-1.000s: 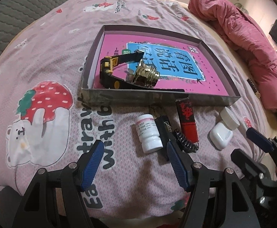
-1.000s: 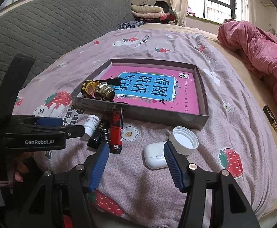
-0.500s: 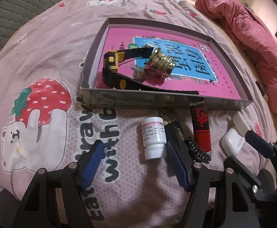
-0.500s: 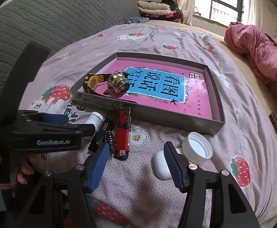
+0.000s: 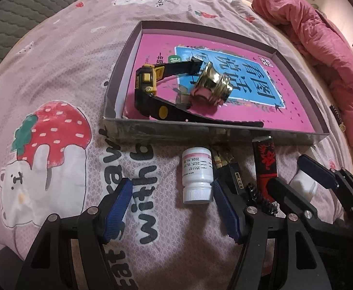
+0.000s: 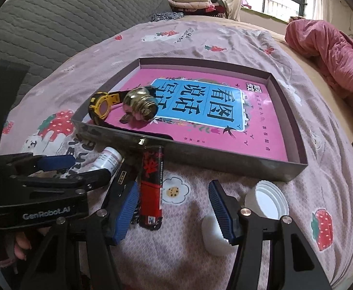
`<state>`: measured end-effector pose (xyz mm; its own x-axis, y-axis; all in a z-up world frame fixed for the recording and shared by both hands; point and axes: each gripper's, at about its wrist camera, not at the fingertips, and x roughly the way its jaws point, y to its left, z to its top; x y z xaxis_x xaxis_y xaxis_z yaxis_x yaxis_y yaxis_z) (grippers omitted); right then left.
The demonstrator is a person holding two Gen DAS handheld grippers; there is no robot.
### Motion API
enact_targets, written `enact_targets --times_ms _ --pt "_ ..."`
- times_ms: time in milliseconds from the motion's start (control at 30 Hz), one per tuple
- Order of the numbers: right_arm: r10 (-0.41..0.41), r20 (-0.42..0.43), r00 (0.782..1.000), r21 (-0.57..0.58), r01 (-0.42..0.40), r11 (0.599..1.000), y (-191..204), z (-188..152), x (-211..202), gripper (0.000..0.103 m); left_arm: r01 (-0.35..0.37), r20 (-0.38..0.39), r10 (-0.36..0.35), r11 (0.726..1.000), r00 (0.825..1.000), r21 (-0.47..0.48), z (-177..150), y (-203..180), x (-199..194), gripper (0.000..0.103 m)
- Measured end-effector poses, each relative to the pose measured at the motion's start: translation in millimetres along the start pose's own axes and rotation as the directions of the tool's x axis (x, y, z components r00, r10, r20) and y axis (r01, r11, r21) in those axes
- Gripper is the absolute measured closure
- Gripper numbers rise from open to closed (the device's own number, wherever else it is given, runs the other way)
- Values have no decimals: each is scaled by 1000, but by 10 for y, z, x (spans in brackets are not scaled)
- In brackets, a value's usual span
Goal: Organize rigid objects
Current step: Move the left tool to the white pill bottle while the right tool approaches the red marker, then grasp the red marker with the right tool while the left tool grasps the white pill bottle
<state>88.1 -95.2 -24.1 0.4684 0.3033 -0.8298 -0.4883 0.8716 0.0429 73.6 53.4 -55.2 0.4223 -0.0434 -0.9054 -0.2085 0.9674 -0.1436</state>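
Tray wall behind white bottle

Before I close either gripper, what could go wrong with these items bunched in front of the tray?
1. The white pill bottle lies on its side on the soft bedspread, so it may roll away when pinched.
2. The red lighter sits close beside the black case, so the open right gripper could catch both.
3. The tray wall stands just behind them, leaving little room.
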Motion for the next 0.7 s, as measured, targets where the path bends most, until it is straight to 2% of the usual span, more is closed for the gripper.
enact_targets --times_ms 300,467,700 --pt "57 -32 998 29 -56 998 -23 49 176 45 29 -5 -29 999 1000 -24 91 114 49 32" --pt "72 -52 996 39 -70 997 -6 56 268 53 34 -2 -34 999 999 -31 110 130 68 32" --pt "94 -43 995 19 -94 995 41 46 273 69 23 -4 -23 999 1000 -31 132 135 93 32"
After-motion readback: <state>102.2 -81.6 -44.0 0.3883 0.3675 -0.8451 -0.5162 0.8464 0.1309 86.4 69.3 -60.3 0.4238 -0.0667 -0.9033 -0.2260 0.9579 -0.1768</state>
